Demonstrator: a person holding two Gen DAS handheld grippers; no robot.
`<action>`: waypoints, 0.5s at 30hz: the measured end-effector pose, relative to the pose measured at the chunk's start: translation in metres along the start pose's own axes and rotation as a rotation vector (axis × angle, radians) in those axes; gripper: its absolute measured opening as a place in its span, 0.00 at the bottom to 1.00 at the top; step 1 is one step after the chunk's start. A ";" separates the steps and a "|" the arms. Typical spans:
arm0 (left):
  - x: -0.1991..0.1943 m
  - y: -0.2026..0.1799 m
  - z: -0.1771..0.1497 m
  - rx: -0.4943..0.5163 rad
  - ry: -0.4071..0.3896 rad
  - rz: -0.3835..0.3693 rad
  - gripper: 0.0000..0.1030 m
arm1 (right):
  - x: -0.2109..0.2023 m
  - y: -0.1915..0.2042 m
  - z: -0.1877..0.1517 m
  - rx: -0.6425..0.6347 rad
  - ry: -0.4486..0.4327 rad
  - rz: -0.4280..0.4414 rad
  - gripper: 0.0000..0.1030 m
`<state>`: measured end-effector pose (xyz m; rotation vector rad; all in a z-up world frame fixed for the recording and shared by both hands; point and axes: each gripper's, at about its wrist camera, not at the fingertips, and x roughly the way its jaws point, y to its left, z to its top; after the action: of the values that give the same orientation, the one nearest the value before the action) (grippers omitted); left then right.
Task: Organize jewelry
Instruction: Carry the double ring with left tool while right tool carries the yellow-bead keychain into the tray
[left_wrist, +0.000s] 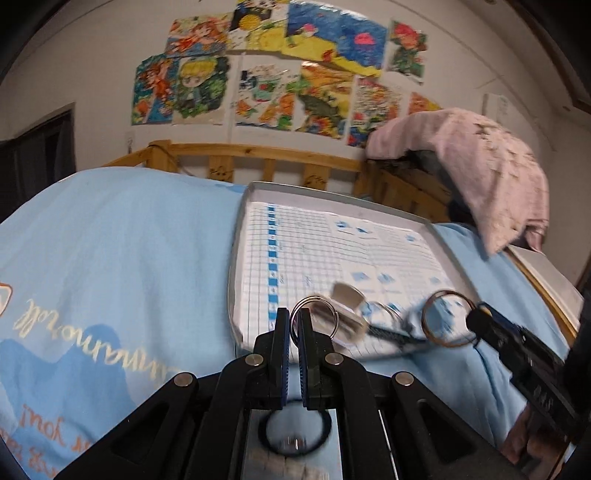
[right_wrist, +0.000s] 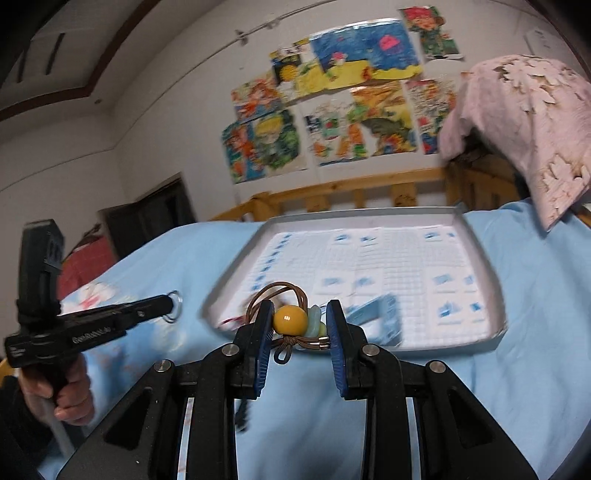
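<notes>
My left gripper is shut on a silver ring and holds it above the near edge of the grey tray, which is lined with gridded paper. My right gripper is shut on a brown cord bracelet with a yellow bead and pale green beads, just in front of the tray. In the left wrist view the right gripper holds the cord loop over the tray's near right corner. In the right wrist view the left gripper shows at the left with the ring.
The tray lies on a light blue bedspread. A wooden bed rail runs behind it. A pink cloth hangs over the rail at the right. Blurred pieces, one silver, lie on the tray's near part.
</notes>
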<state>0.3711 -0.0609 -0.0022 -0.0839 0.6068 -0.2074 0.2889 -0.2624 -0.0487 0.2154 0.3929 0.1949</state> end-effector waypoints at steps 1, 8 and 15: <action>0.010 0.000 0.003 -0.004 0.005 0.022 0.04 | 0.006 -0.003 0.001 -0.002 0.002 -0.010 0.25; 0.055 0.011 0.000 -0.060 0.078 0.070 0.05 | 0.059 -0.005 0.008 -0.056 0.032 -0.038 0.25; 0.064 0.021 -0.007 -0.143 0.110 0.037 0.05 | 0.087 -0.013 -0.001 -0.029 0.120 -0.056 0.25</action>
<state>0.4220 -0.0541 -0.0465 -0.2004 0.7320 -0.1329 0.3689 -0.2546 -0.0832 0.1642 0.5142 0.1587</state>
